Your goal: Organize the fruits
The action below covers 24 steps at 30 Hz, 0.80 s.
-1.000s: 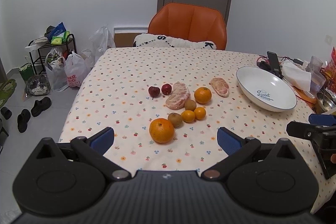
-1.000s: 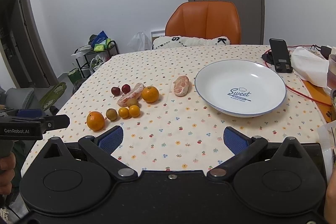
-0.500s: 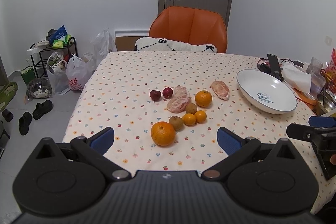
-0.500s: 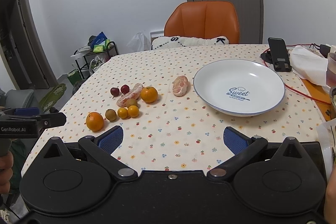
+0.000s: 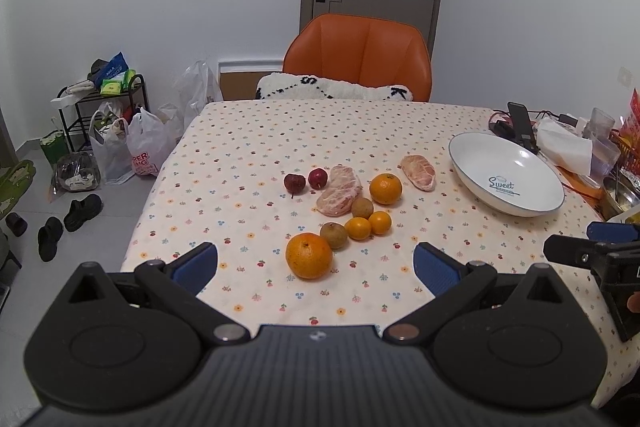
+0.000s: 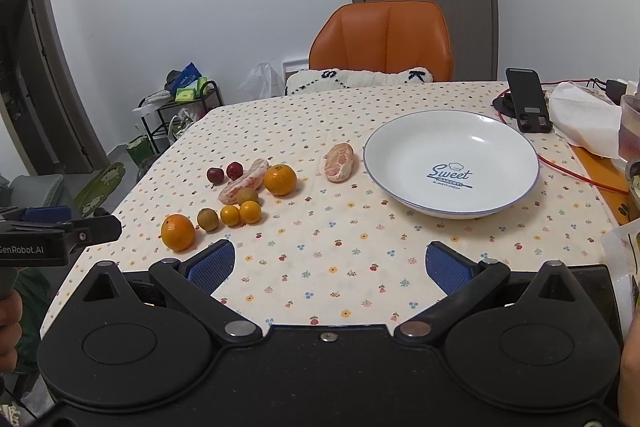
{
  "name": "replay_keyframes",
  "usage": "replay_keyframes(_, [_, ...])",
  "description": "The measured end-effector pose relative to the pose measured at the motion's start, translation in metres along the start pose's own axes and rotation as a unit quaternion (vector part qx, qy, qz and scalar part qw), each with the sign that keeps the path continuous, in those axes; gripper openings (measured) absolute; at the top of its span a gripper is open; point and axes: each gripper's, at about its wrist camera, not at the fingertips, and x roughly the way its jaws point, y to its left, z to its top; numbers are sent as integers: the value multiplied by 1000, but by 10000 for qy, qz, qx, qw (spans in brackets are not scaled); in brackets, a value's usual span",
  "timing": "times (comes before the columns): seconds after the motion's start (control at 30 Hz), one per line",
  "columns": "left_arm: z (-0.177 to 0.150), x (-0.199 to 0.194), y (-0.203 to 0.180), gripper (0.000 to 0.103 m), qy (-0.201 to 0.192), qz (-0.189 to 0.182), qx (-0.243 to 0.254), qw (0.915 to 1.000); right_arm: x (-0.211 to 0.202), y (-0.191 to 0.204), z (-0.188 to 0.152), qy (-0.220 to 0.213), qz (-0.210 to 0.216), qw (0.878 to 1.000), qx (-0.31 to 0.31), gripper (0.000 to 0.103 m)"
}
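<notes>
Left tool (image 5: 315, 263): fingers wide apart, nothing between them; I hold it above the near edge of the worktop (image 5: 248, 147), facing the fruit.
Right tool (image 6: 330, 263): fingers wide apart, nothing held; above the near edge, facing the plate.
Plate (image 6: 404, 163): white with a blue rim, "Sweet" printed inside; nothing in it; on the right part of the worktop.
Large orange (image 5: 308, 255): nearest fruit to my left tool, resting on the cloth just ahead of the gap between the fingers.
Second orange (image 5: 385, 189): further back, right of the cluster.
Small oranges (image 5: 368, 225): two, side by side, touching.
Brown fruits (image 5: 333, 235): one just beside the large orange, another behind the small oranges.
Red fruits (image 5: 306, 180): two, at the cluster's far left.
Peeled citrus pieces (image 5: 339, 190): one within the cluster; a second (image 6: 339, 162) lies apart, between the cluster and the plate, near its rim.
Phone (image 6: 527, 100): upright on a stand behind the plate.
Chair (image 6: 382, 41): orange, at the far side.
</notes>
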Motion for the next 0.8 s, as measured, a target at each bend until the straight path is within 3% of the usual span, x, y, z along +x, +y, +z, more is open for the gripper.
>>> replay_keyframes(0.4, [-4, 9, -4, 103, 21, -63, 43, 10000, 10, -10, 2, 13, -39, 10000, 11, 103])
replay_keyframes(0.8, [-4, 29, 1, 103, -36, 1, -133, 9999, 31, -6, -1, 43, 190, 9998, -103, 103])
